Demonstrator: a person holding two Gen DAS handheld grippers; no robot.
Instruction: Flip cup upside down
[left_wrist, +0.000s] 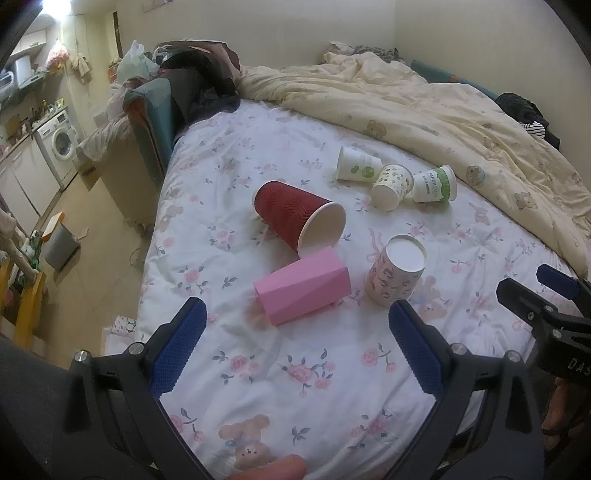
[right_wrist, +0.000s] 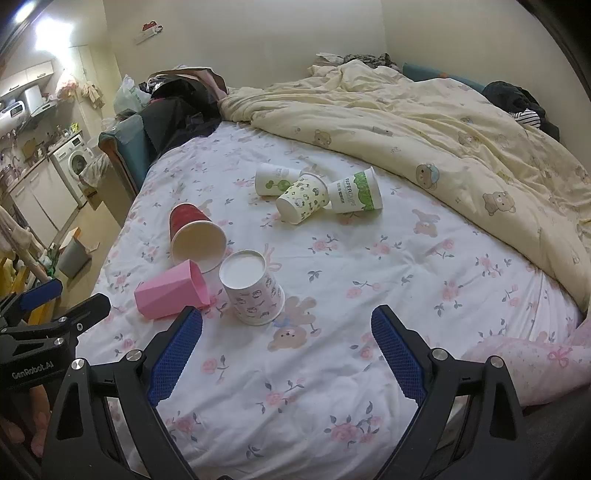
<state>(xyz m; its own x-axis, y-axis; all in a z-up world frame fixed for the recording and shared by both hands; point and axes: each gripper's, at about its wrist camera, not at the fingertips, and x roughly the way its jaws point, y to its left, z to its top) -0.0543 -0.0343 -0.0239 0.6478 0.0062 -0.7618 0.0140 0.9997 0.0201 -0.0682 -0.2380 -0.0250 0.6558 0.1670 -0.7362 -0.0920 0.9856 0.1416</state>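
A bed (right_wrist: 332, 369) under a floral sheet fills the scene, with one cream bear-print duvet (right_wrist: 424, 122) bunched along its far right side. Two grippers are in view: the left gripper (left_wrist: 295, 339) and the right gripper (right_wrist: 286, 347), each with blue-padded jaws spread wide and holding nothing; neither touches a cup. Black housings read "GenRobot.AI" and a partial "DAS". Six cups rest on the sheet. The red ribbed cup (left_wrist: 295, 214) lies on its side, mouth toward the near right. The pink faceted cup (left_wrist: 303, 290) lies on its side just near it. One patterned paper cup (right_wrist: 253, 288) stands upside down, base uppermost, just right of the pink one. Three small paper cups lie together farther off: a green-dot cup (right_wrist: 275, 181), a leaf-print cup (right_wrist: 303, 199), and a cup lettered "PAPERCUPS" (right_wrist: 356, 192).
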